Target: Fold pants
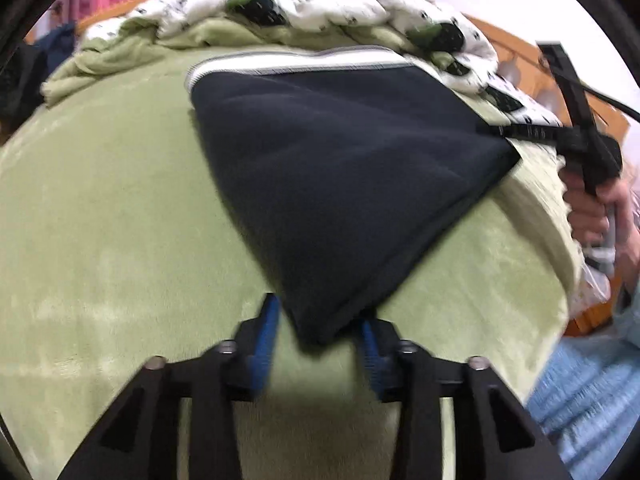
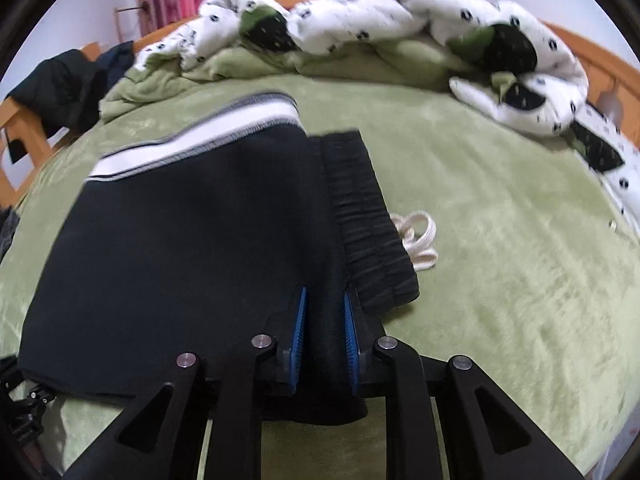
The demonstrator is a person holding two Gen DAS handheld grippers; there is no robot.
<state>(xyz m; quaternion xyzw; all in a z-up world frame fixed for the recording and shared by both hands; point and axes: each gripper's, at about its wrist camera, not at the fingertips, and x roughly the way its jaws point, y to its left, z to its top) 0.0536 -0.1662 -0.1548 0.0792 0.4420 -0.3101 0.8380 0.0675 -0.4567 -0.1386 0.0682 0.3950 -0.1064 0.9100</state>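
Lying folded on the green blanket (image 2: 500, 240), the dark pants (image 2: 180, 240) sit near its middle; my right tongs (image 2: 325, 320) pinch a fold of them beside the waistband (image 2: 368, 216) (a white cord (image 2: 416, 236) pokes out there); my left tongs (image 1: 320, 320) have a pants corner between them, but gripped or loose, I cannot tell.

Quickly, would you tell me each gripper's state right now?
Left gripper: open, a pants corner between its pads.
Right gripper: shut on the pants.
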